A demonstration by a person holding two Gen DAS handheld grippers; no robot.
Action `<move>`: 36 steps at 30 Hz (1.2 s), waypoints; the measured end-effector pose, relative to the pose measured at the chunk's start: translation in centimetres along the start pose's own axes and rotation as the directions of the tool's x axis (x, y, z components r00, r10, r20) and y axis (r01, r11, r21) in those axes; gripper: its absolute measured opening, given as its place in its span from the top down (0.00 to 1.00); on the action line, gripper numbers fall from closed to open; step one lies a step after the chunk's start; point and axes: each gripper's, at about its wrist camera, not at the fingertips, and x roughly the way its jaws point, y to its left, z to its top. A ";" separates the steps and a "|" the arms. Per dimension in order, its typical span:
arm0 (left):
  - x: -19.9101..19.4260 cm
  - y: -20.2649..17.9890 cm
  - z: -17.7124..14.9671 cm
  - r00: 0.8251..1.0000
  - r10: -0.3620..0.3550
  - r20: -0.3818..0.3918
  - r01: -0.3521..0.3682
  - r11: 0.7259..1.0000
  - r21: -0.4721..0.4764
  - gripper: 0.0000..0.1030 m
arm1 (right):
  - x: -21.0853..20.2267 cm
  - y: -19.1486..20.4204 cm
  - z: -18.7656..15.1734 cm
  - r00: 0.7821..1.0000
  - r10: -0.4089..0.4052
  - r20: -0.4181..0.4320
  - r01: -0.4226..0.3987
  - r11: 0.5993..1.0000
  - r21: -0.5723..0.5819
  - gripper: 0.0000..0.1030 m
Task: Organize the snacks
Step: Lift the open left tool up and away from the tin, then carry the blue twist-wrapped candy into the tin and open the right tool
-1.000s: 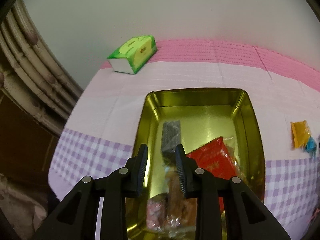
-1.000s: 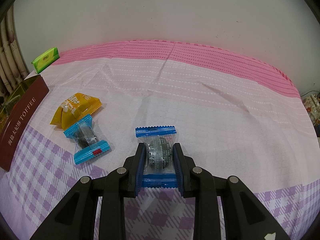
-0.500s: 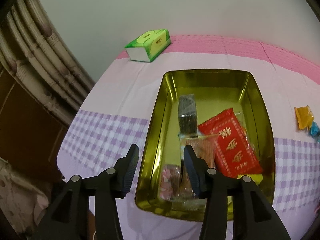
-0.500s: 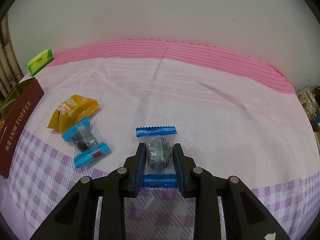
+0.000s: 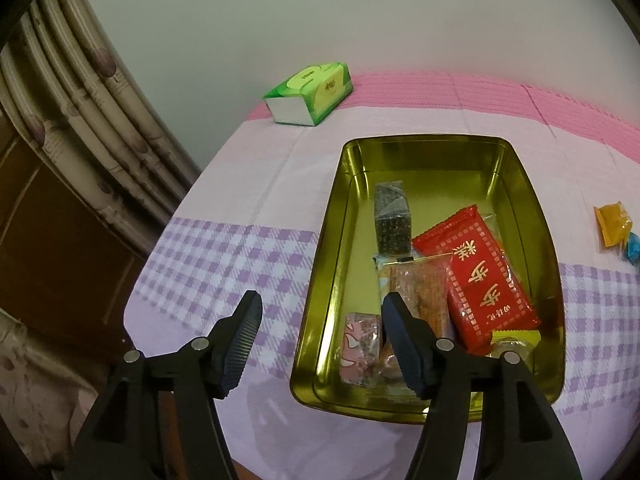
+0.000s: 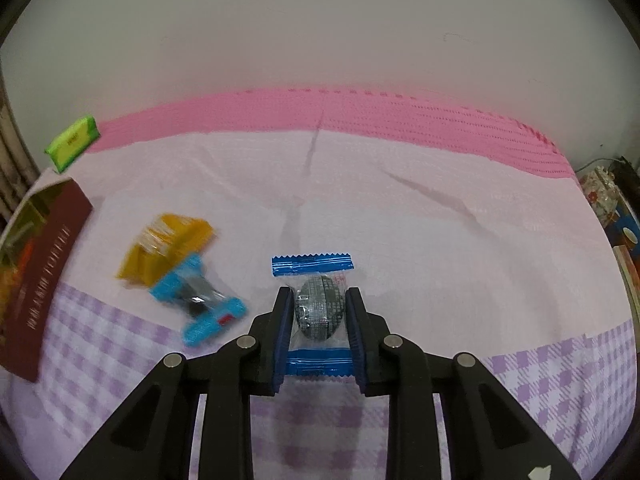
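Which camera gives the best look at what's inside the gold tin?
The left wrist view: it looks down into the open gold tin, showing the snacks inside. The right wrist view catches only its maroon outer side at the left edge.

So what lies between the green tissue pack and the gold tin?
Nothing: in the left wrist view only bare pale pink tablecloth separates the green tissue pack from the gold tin.

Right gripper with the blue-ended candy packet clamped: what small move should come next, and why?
Probably carry it left toward the gold tin. The right gripper is shut on the blue-ended candy packet, while other snacks such as the red packet already lie in the tin. The left gripper is opening with nothing between its pads, off the tin's near left corner, so the path looks free.
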 end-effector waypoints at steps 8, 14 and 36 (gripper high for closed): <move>0.0 3.0 0.4 1.000 0.015 0.008 -0.014 0.996 -0.086 0.35 | -4.3 4.4 1.8 0.989 0.145 0.037 -0.144 0.989 -0.037 0.77; 0.7 6.6 0.1 0.998 0.055 -0.020 -0.058 0.980 -0.192 0.34 | -7.4 10.6 1.7 0.961 0.274 0.026 -0.269 0.954 -0.130 0.77; 0.8 8.3 -0.5 1.000 0.007 -0.022 -0.012 0.971 -0.241 0.33 | -8.0 24.9 -3.3 0.918 0.373 -0.134 -0.397 0.853 -0.340 0.77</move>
